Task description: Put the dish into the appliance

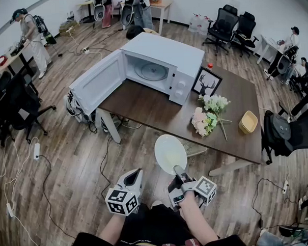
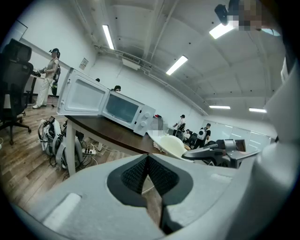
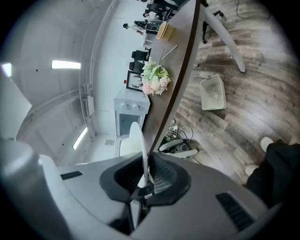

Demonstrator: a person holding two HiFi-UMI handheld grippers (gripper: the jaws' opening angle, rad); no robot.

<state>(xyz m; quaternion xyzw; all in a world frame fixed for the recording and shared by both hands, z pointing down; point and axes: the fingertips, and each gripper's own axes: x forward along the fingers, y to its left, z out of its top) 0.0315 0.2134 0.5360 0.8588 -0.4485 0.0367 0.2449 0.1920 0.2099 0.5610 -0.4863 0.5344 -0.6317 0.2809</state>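
Observation:
A white microwave stands on the brown table with its door swung open to the left and its glass turntable bare. My right gripper is shut on the near rim of a white dish, held tilted in the air just short of the table's front edge. In the right gripper view the dish stands edge-on between the pads. My left gripper hangs beside it, shut and empty. The left gripper view shows the microwave and the dish ahead.
On the table right of the microwave are a framed deer picture, a bunch of flowers and a yellow bowl. A white basket sits under the table. Office chairs, floor cables and several people surround it.

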